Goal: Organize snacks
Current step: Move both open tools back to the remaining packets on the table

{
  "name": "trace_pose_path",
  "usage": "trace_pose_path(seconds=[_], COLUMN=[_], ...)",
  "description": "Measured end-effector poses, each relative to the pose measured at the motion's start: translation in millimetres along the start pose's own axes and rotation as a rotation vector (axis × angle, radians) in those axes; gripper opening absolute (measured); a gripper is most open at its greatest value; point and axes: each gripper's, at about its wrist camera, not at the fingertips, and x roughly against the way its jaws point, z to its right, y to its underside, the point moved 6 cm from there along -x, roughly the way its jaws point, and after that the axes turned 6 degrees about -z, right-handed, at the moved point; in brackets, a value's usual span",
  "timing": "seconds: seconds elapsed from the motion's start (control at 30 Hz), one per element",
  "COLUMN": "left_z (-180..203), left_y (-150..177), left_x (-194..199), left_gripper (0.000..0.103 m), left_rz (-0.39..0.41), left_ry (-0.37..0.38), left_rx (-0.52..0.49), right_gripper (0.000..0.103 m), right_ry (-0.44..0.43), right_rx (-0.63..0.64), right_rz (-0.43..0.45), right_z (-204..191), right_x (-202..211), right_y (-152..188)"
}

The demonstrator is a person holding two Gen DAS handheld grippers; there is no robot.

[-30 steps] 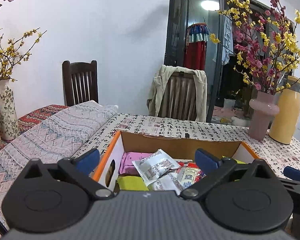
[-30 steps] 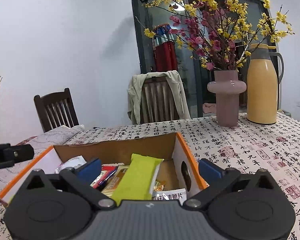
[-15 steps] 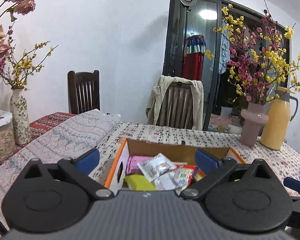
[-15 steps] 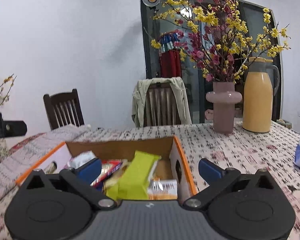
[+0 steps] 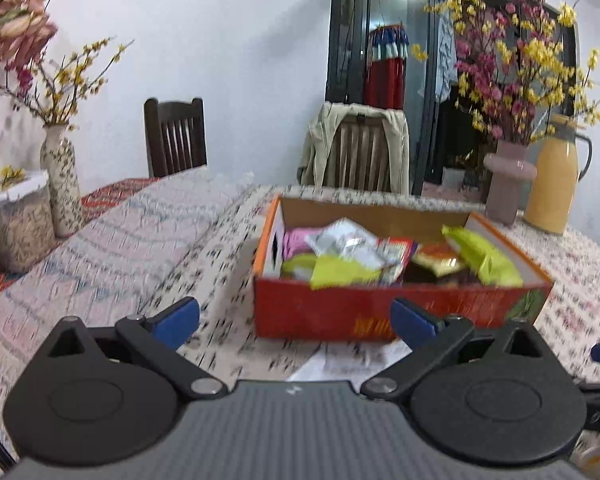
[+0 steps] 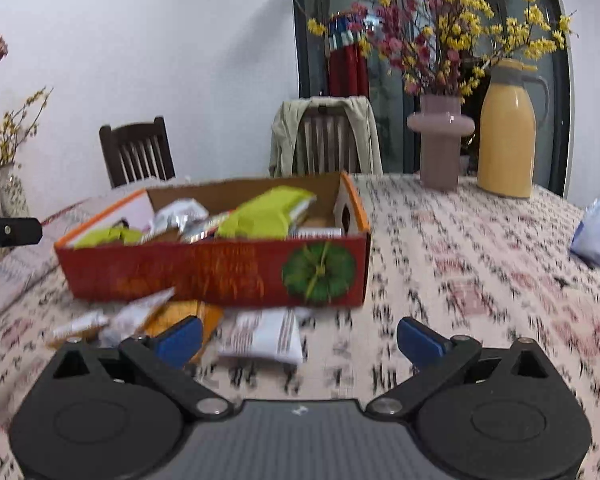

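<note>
The box is red outside with orange lettering, a green round emblem and an orange rim, plain brown card inside. In it lie a lime-green packet, a silver-white packet and a pink one. The cloth on the counter is cream, printed with black characters and red seals. Each tool carries blue pads on black arms. Behind stand a mauve vase with yellow and crimson blossoms and a mustard-yellow jug.
</note>
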Motion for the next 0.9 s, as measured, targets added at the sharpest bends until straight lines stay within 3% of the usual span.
trace_pose_path(seconds=[0.13, 0.3, 0.9], left_z=[-12, -17, -24], left_y=[18, 34, 33], left_x=[-7, -16, -14], left_gripper=[0.103, 0.103, 0.103], left_rz=[-0.034, -0.016, 0.006], left_ry=[-0.021, -0.053, 0.018], left_rx=[0.002, -0.007, 0.051], right_gripper=[0.103, 0.103, 0.103], right_ry=[-0.015, -0.039, -0.042], right_rx=[-0.018, -0.06, -0.071], right_rz=[-0.017, 0.001, -0.026], right_z=[2, 8, 9], right_x=[-1, 2, -3], right_y=[13, 15, 16])
